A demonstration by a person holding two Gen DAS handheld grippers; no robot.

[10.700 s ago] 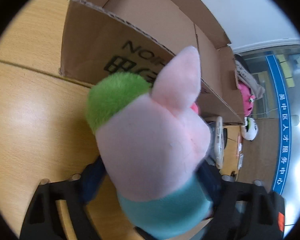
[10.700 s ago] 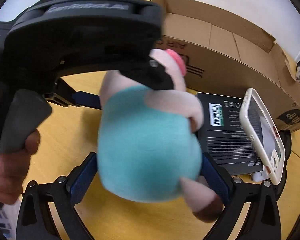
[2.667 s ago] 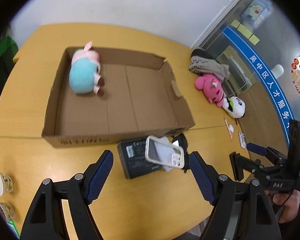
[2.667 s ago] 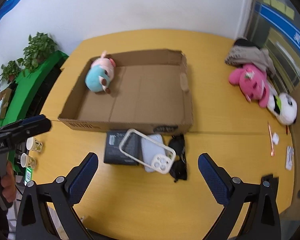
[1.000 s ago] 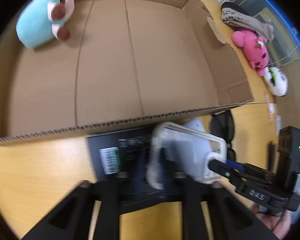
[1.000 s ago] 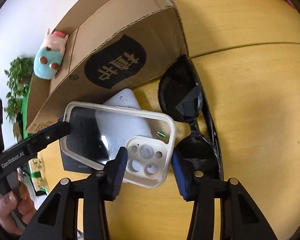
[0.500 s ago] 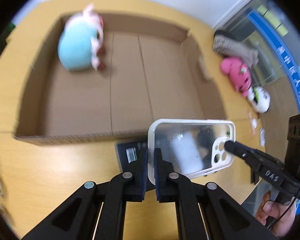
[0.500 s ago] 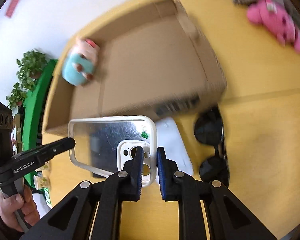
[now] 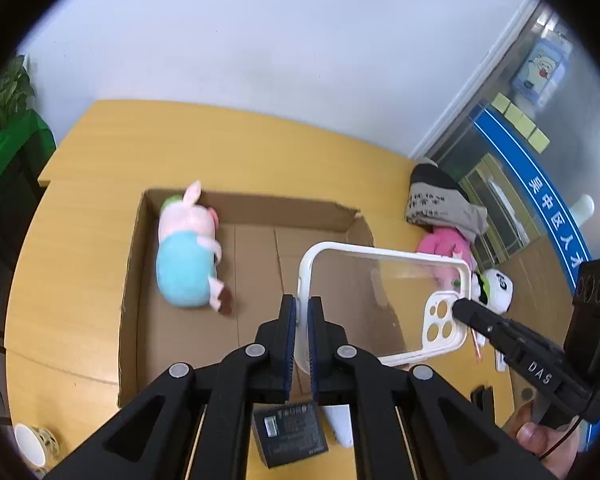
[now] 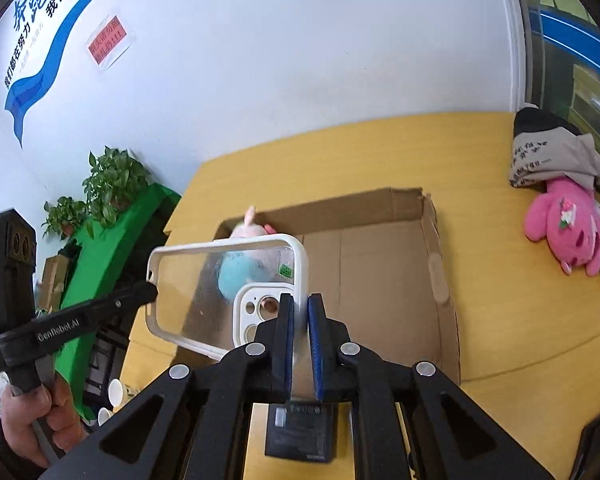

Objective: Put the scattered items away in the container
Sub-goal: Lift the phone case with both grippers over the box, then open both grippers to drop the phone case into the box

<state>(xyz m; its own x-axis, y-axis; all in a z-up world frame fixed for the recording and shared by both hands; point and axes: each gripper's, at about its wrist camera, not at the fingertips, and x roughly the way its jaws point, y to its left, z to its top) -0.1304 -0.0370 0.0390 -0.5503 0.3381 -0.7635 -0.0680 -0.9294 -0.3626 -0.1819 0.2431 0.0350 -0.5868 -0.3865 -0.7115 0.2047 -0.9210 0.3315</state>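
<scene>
A clear phone case with a white rim (image 9: 384,304) hangs in the air above the open cardboard box (image 9: 328,210), held at both ends. My left gripper (image 9: 301,320) is shut on its plain end. My right gripper (image 10: 299,320) is shut on its camera-cutout end (image 10: 256,300); that gripper also shows in the left wrist view (image 9: 458,304). A pink plush pig in a teal shirt (image 9: 188,252) lies in the box's far left corner. A black flat box (image 9: 290,432) and a white phone (image 9: 338,424) lie on the yellow table in front of the box.
A pink plush (image 10: 568,224), a panda plush (image 9: 496,288) and a folded grey garment (image 10: 548,152) lie at the table's right. Paper cups (image 9: 32,444) stand at the left front. Black sunglasses (image 10: 592,444) lie at the right front. Plants (image 10: 108,188) stand beyond the table's left edge.
Both grippers have lifted the phone case higher off the black box and carried it over the cardboard box. The phone and black box stay on the table.
</scene>
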